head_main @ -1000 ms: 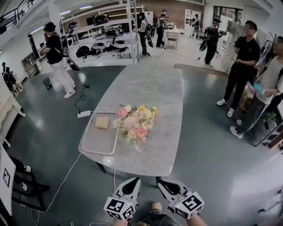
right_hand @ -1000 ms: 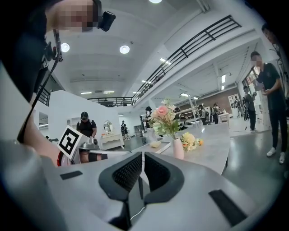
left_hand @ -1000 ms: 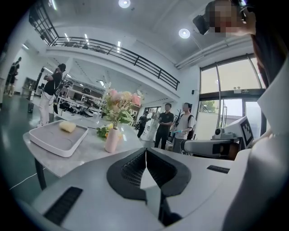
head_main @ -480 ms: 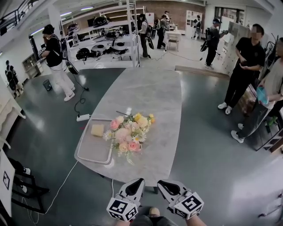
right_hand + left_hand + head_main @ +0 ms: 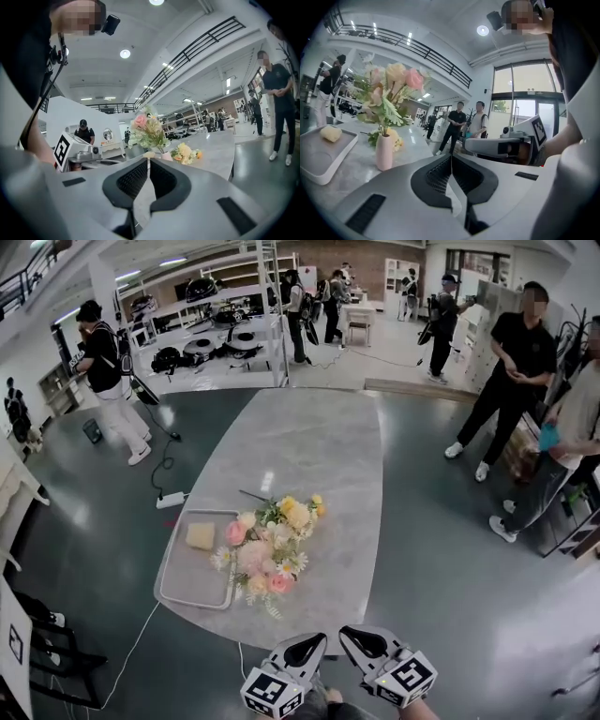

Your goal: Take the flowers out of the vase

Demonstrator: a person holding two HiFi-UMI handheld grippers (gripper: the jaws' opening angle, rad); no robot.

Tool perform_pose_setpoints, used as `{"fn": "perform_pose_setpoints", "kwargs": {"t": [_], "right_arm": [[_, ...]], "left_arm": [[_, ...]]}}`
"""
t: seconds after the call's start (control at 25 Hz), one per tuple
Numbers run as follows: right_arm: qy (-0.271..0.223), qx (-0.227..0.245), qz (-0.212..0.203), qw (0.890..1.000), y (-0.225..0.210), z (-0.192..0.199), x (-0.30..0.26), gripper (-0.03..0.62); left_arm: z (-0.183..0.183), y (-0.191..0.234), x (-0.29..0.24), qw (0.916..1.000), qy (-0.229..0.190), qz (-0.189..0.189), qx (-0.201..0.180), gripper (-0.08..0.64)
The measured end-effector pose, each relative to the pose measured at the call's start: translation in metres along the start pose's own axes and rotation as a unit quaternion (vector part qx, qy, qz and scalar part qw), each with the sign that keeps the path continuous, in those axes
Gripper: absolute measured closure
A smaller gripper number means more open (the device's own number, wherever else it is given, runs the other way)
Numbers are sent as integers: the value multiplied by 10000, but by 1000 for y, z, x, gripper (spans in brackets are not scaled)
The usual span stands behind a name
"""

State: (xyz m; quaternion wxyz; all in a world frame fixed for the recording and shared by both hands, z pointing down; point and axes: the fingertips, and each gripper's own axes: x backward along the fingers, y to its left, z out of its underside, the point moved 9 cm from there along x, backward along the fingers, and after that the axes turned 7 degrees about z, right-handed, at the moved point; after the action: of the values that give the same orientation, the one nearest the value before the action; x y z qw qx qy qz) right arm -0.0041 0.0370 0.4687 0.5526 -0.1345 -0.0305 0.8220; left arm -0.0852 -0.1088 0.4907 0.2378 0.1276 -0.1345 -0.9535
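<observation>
Pink vase (image 5: 384, 151) holds the flowers (image 5: 265, 545); left gripper (image 5: 309, 645) and right gripper (image 5: 361, 641) (both empty) have jaws closed; best open them, brace vase, lift flowers straight up.

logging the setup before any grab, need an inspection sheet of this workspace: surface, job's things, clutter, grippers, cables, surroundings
surface: grey marble-look table, rounded corners
job's things: pink vase upright near the table's close end, flowers in it; loose yellow flowers lie on the table beside it
clutter: tray left of the vase, holding a yellow block
grippers: left gripper and right gripper both shut, nothing between the jaws, short of the table edge
cables: white cable on the floor by the table; power strip on the floor at its left
surroundings: people standing around; shelves of gear behind
</observation>
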Motion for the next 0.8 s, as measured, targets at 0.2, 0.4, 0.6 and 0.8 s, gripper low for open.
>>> {"fn": "perform_pose_setpoints", "kwargs": {"t": [0.2,0.4,0.6,0.8], "right_arm": [[-79,193,-45,9998,-7,-12,-13,563],[84,313,33,9995,-16,-11,-24,563],[146,535,-196,9983,-24,-12,-33,563],[278,738,-828,9934,-32,-19,-46,563]], "left_arm": [[-2,8,-14,9991,152,376,-110,545],[-3,13,-26,9987,181,459,-115,545],[1,15,-32,9996,195,190,-3,546],[1,14,-36,9977,-125,-648,158,545]]}}
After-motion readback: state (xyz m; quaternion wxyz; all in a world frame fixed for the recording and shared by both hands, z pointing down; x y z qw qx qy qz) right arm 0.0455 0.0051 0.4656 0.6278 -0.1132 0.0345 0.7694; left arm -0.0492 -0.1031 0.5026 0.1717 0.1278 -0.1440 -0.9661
